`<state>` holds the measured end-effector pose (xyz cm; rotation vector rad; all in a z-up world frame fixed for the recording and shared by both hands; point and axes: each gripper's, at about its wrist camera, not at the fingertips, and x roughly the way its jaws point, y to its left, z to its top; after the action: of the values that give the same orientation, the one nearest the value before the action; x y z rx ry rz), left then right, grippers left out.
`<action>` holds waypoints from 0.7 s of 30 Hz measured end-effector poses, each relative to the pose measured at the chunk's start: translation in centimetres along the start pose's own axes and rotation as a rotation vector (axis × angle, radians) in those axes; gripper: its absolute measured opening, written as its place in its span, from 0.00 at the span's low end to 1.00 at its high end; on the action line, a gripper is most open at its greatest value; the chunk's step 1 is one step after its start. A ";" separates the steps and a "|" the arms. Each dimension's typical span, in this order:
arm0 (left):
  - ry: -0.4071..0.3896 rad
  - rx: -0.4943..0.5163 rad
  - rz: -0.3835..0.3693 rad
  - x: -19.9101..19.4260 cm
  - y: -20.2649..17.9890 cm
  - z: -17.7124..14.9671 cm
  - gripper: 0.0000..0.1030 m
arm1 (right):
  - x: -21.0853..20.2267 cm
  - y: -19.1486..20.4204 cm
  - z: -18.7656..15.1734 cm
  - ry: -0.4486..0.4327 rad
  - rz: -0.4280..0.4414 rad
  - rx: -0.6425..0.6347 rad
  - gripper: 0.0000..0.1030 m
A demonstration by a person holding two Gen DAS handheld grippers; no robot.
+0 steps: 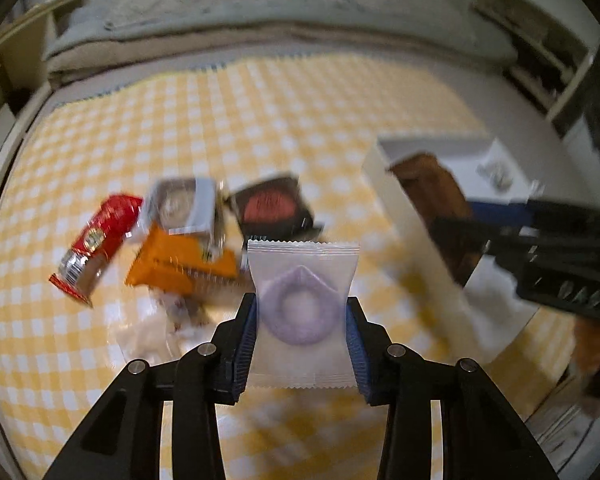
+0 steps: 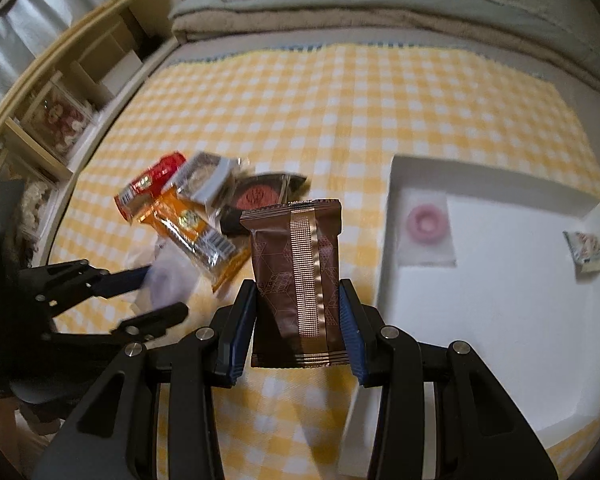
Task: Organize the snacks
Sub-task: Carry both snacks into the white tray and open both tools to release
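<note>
My left gripper (image 1: 301, 312) is shut on a clear packet with a purple ring sweet (image 1: 300, 308), lifted above the yellow checked cloth (image 1: 220, 120). My right gripper (image 2: 298, 312) is shut on a brown foil packet (image 2: 300, 276), also held off the cloth. The right gripper (image 1: 512, 220) with the brown packet (image 1: 432, 188) shows at the right of the left wrist view, over the white tray (image 1: 384, 176). The left gripper (image 2: 140, 296) appears at the left of the right wrist view. In the tray (image 2: 500, 320) lie a pink ring sweet packet (image 2: 426, 232) and a small white packet (image 2: 586, 254).
A loose pile on the cloth holds a red packet (image 1: 96, 240), an orange packet (image 1: 172, 268), a grey-white packet (image 1: 184, 208) and a black packet with a red disc (image 1: 272, 208). A folded blanket (image 2: 340, 12) lies beyond the cloth. Wooden shelving (image 2: 60, 92) stands at the left.
</note>
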<state>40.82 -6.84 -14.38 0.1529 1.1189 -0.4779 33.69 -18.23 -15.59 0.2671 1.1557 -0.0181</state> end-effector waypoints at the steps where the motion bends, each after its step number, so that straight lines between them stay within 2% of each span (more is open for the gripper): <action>1: -0.020 -0.013 -0.005 -0.6 -0.1 0.0 0.40 | -0.5 -0.2 0.0 -0.016 -0.006 -0.002 0.40; 10: -0.117 -0.093 -0.041 -3.0 -2.6 0.8 0.40 | -4.1 -3.0 -0.5 -0.110 -0.058 0.001 0.40; 17: -0.122 -0.087 -0.067 -1.7 -6.5 1.9 0.40 | -6.4 -6.9 -1.0 -0.158 -0.099 0.050 0.40; 21: -0.096 -0.081 -0.080 -0.2 -8.9 2.7 0.40 | -7.4 -9.1 -1.3 -0.170 -0.131 0.075 0.40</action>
<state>39.02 -15.69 -12.01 0.0143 1.0517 -0.5045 28.11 -27.68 -11.25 0.2506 1.0031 -0.1963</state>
